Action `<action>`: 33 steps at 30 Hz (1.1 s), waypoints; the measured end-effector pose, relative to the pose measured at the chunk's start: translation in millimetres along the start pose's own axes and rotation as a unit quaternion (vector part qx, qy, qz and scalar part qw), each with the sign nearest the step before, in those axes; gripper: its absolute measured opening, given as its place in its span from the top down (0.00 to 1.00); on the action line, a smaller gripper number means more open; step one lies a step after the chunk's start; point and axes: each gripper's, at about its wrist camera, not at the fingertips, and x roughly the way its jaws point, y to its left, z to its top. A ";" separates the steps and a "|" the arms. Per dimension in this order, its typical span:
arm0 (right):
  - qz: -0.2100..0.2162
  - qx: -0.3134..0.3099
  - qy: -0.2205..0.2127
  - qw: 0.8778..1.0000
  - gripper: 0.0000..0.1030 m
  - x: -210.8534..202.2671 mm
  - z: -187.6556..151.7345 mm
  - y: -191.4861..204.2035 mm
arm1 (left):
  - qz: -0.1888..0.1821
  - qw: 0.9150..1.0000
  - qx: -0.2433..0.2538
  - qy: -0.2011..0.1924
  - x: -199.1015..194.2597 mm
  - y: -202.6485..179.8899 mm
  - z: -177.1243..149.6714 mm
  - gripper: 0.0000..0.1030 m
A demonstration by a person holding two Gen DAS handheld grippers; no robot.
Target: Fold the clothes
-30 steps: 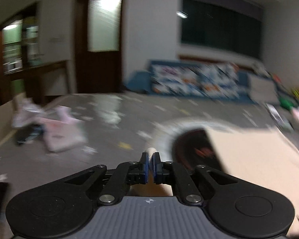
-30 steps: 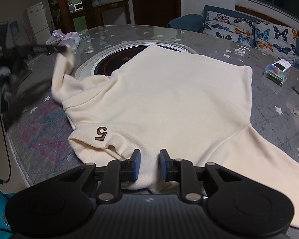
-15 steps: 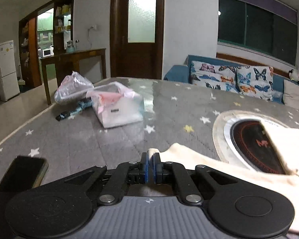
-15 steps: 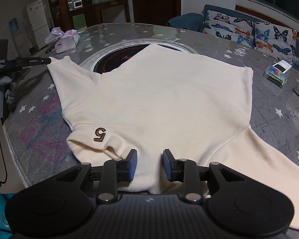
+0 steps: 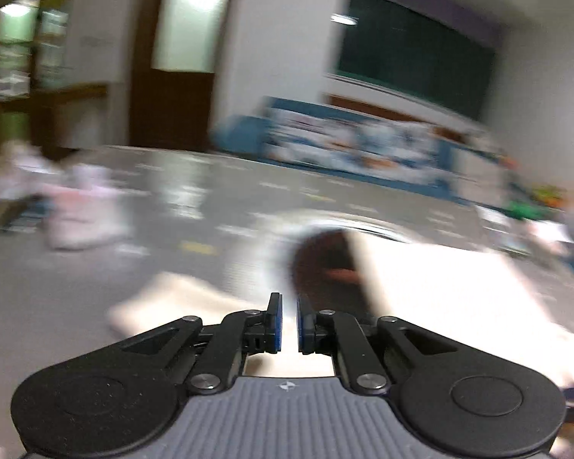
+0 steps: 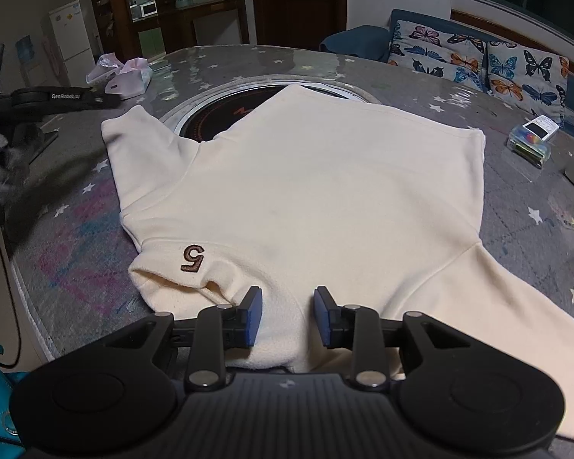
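Item: one cream sweatshirt (image 6: 325, 191), laid flat on the grey star-patterned desk (image 6: 535, 229), back side up, with a brown numeral 5 (image 6: 192, 258) on the shoulder nearest the right tool. Position: the body spreads straight ahead of the right tool (image 6: 287, 315) and away from it, its long axis running from the near collar edge to the far hem; one sleeve trails off to the right of that tool, the other sleeve (image 6: 141, 141) reaches out ahead and to the left, its cuff lying just beside the left tool (image 6: 95, 99). Right tool: blue pads spread apart, collar-side fabric lying between them with no pad seen pressing on it; judged not gripping. Left tool, own view (image 5: 289, 323): heavily blurred; jaws parting by a narrow gap, nothing seen pinched between the pads; pale cloth lies below and ahead of them. Key relation: the left sleeve cuff lies nearer the left tool, the collar and right sleeve nearer the right tool; a fold of the left sleeve would carry it rightward across the body. Also present: a round dark hotplate (image 6: 225, 118) partly under the far edge of the sweatshirt.
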 end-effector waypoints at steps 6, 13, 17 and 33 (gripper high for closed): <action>0.002 0.003 -0.005 1.000 0.71 0.2 -1.2 -1.3 | -0.083 0.996 0.027 0.035 37.9 -59.2 -10.6 0.93; 0.008 0.007 -0.011 1.000 0.71 -0.8 -3.6 -4.1 | -0.050 0.996 0.012 0.073 64.3 -46.3 -17.8 0.95; 0.010 0.010 -0.014 1.000 0.70 -1.3 -3.5 -5.0 | -0.055 0.996 0.015 0.068 57.1 -49.6 -15.5 0.94; -0.068 0.101 -0.073 0.990 0.68 -36.9 -8.2 -65.7 | -0.041 0.993 0.071 0.082 70.7 -69.6 -20.5 0.93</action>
